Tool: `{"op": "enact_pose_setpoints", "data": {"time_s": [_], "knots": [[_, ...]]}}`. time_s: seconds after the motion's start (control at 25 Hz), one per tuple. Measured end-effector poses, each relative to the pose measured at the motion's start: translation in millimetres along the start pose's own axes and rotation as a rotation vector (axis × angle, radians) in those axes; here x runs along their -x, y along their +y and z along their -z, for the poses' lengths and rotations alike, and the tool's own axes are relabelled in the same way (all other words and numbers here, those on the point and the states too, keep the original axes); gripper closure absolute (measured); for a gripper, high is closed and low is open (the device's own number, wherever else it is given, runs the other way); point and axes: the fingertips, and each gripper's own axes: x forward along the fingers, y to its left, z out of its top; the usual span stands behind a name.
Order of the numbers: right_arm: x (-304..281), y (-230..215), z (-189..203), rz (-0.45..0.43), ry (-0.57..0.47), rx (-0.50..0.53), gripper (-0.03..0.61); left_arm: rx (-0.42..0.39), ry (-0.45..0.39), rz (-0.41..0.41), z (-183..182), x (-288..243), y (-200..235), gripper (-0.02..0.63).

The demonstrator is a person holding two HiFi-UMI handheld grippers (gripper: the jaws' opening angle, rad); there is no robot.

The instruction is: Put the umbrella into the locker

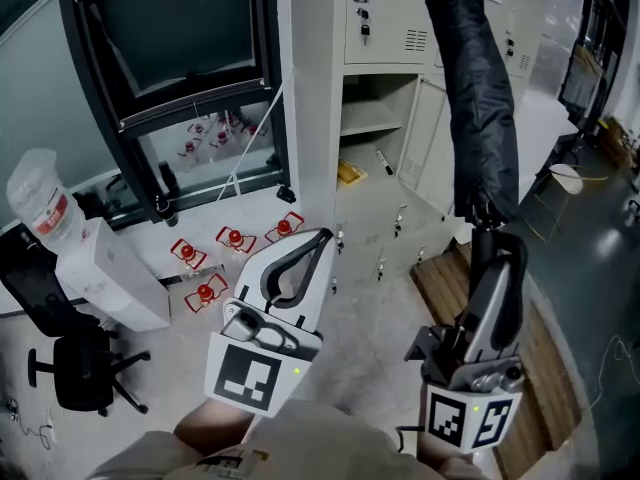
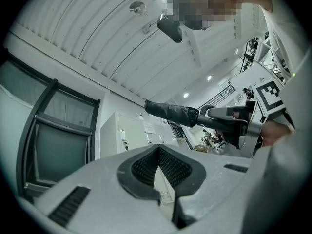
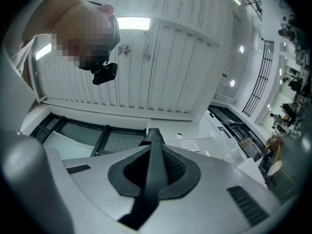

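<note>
A folded black umbrella (image 1: 482,98) stands upright in front of the grey lockers. My right gripper (image 1: 495,246) is shut on its handle just below the canopy. The right gripper view shows the dark handle (image 3: 155,165) running between the jaws. The left gripper view shows the umbrella (image 2: 170,112) lying across, held from the right. My left gripper (image 1: 324,235) is shut with nothing in it, down and to the left of the umbrella. An open locker compartment (image 1: 375,93) lies between the two grippers, its door (image 1: 436,143) swung out to the right beside the umbrella.
Inside the open locker are a shelf, a yellow item (image 1: 349,173) and a dark pen-like item (image 1: 384,161). Keys (image 1: 362,13) hang in the door above. On the floor at left are red items (image 1: 235,238), a white box (image 1: 105,273), a water bottle (image 1: 40,203) and a black chair (image 1: 60,363).
</note>
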Motion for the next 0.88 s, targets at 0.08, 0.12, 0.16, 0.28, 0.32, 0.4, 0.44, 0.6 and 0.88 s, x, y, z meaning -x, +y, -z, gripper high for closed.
{"op": "enact_pose_setpoints", "data": {"time_s": [0.08, 0.12, 0.16, 0.28, 0.32, 0.4, 0.44, 0.6, 0.88], "knots": [[-1, -8, 2, 0.004, 0.002, -0.005, 0.554, 0.004, 0.008, -0.003, 3, -5, -4, 0.606], [-1, -13, 3, 0.006, 0.004, -0.011, 0.554, 0.003, 0.012, -0.003, 5, -9, -6, 0.606], [-3, -17, 4, 0.002, 0.008, -0.009, 0.554, 0.001, 0.016, -0.003, 6, -12, -8, 0.606], [-6, -32, 6, -0.006, 0.021, -0.01, 0.554, -0.008, 0.028, -0.009, 9, -23, -16, 0.606], [-5, -40, 8, 0.002, 0.022, -0.026, 0.554, -0.008, 0.03, -0.012, 10, -26, -19, 0.606], [-3, -54, 10, 0.013, 0.025, -0.047, 0.555, 0.0, 0.031, -0.014, 11, -32, -27, 0.606], [-2, -59, 11, 0.014, 0.027, -0.052, 0.554, 0.003, 0.031, -0.014, 12, -34, -31, 0.606], [2, -79, 13, 0.001, 0.047, -0.064, 0.554, 0.004, 0.034, -0.026, 17, -42, -47, 0.606], [11, -104, 25, -0.02, 0.096, -0.099, 0.554, -0.016, 0.053, -0.017, 25, -53, -79, 0.606]]}}
